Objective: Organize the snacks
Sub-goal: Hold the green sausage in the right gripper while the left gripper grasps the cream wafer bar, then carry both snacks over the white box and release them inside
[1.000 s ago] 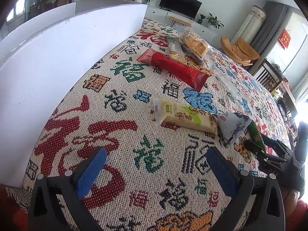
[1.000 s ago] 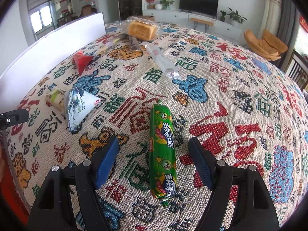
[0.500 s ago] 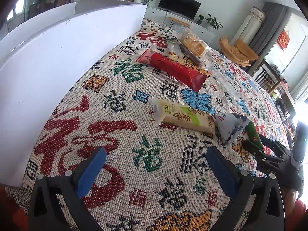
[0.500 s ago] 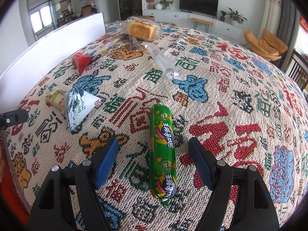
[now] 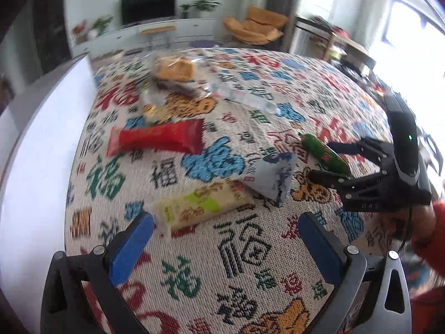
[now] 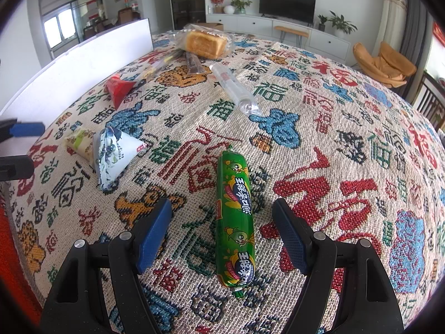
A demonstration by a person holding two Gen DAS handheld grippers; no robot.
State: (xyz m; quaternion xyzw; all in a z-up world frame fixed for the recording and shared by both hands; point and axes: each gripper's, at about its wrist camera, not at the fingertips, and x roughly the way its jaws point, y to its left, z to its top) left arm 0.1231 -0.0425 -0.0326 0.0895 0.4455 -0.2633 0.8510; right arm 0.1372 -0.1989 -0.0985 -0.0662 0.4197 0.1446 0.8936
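Observation:
Between the open fingers of my right gripper (image 6: pixel 222 231) a green sausage stick (image 6: pixel 235 217) lies on the patterned cloth (image 6: pixel 347 139), and neither blue pad touches it. Left of it sit a blue-and-white triangular packet (image 6: pixel 114 153) and a yellow-green packet (image 6: pixel 80 144). The left wrist view is blurred. In it my left gripper (image 5: pixel 225 239) stands open and empty, just short of the yellow-green packet (image 5: pixel 200 206). The triangular packet (image 5: pixel 274 176), the sausage (image 5: pixel 325 153) and the right gripper (image 5: pixel 324 161) lie to its right.
Further back lie a red packet (image 6: pixel 119 90), a clear tube-shaped pack (image 6: pixel 233 89) and wrapped bread (image 6: pixel 204 43). A white board (image 6: pixel 78 66) lines the cloth's left side. The left gripper (image 6: pixel 27 147) pokes in at the left edge. A red-sleeved hand (image 5: pixel 422 222) holds the right gripper.
My left gripper has rolled and swung to the right, closer to the yellow-green packet, and its blue pad now shows in the right wrist view. The right gripper and the sausage have not moved.

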